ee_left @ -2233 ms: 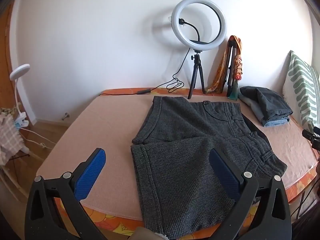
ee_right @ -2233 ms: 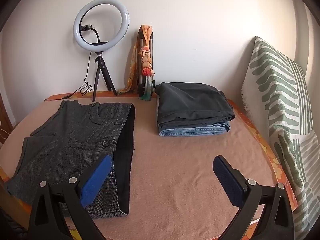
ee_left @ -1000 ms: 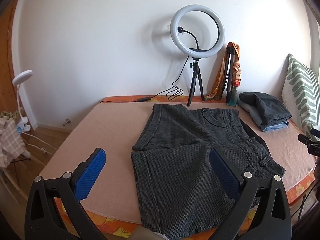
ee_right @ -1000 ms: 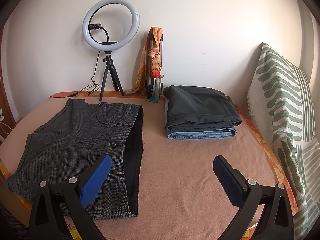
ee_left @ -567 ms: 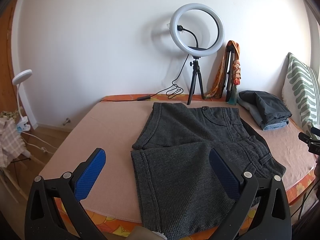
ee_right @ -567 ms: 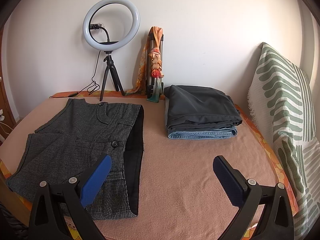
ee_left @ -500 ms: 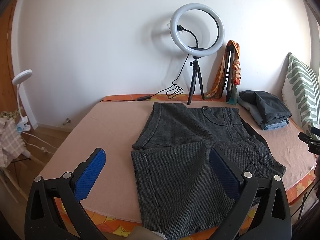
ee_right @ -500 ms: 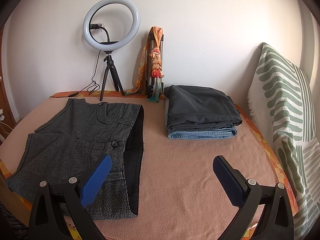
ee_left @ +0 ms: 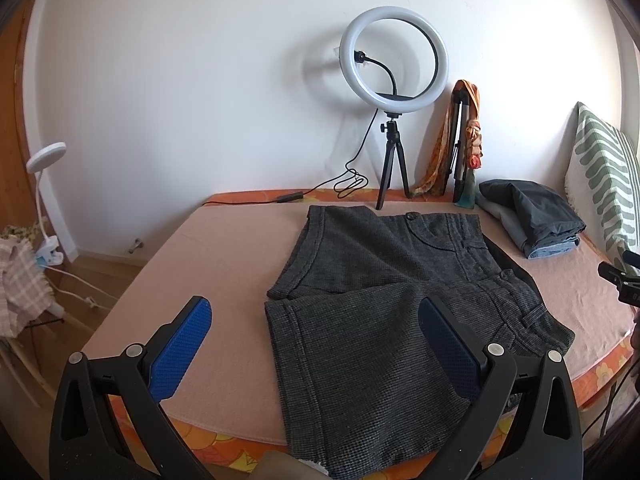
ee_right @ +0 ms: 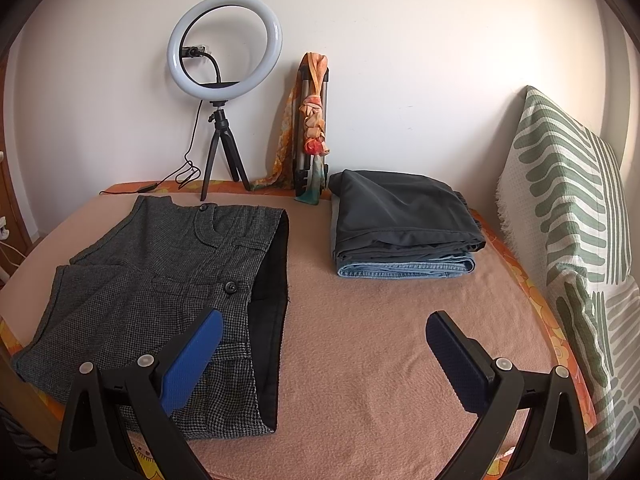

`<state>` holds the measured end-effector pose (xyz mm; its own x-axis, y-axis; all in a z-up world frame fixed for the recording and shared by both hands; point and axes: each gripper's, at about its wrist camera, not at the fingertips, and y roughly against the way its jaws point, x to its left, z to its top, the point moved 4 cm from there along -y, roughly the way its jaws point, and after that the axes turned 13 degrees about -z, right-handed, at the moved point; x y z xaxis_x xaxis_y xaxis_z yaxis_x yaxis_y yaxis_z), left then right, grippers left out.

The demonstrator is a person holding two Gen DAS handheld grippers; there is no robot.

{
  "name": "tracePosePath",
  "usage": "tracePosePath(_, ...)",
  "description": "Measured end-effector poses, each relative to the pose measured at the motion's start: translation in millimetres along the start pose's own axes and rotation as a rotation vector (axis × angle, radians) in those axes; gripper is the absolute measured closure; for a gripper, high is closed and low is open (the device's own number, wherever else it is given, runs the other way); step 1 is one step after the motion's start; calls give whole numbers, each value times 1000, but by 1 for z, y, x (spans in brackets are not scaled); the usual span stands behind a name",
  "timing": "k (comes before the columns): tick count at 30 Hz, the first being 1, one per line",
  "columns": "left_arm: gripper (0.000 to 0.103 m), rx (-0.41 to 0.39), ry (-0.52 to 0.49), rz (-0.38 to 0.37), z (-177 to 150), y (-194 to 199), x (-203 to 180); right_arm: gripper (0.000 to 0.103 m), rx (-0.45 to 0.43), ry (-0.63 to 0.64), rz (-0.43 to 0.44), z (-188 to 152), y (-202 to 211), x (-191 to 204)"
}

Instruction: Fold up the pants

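Your left claw (ee_left: 314,344) and right claw (ee_right: 324,350) gape wide, empty; only the right view shows the shorts' (ee_right: 160,280) black waistband lining.

The left gripper (ee_left: 310,340), black with blue-padded fingers, fills the lower frame, jaws spread wide and empty. The right gripper (ee_right: 322,350) sits likewise, jaws parted, holding nothing.

Shorts (ee_right: 168,276) lie left of folded stack (ee_right: 404,224) on bed (ee_right: 380,340).
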<state>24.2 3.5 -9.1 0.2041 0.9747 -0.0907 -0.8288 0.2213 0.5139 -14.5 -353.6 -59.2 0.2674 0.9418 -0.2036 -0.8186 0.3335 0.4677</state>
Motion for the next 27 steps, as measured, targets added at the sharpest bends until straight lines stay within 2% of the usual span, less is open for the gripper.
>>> tracePosePath(12, 0, 2, -1, 4, 0, -2, 0, 0, -12, 19, 8, -2, 2, 6)
tracePosePath(19, 0, 66, 12, -35, -12, -11, 8, 0, -37, 36, 31, -4, 5, 8)
tracePosePath(22, 0, 64, -7, -40, -18, -12, 14, 0, -76, 46, 63, -7, 8, 10)
tracePosePath(25, 0, 53, -41, -86, -26, -11, 19, 0, -108, 92, 141, -13, 10, 20)
tracePosePath(27, 6, 64, -81, -108, -32, -11, 19, 0, -103, 145, 190, -19, 9, 30)
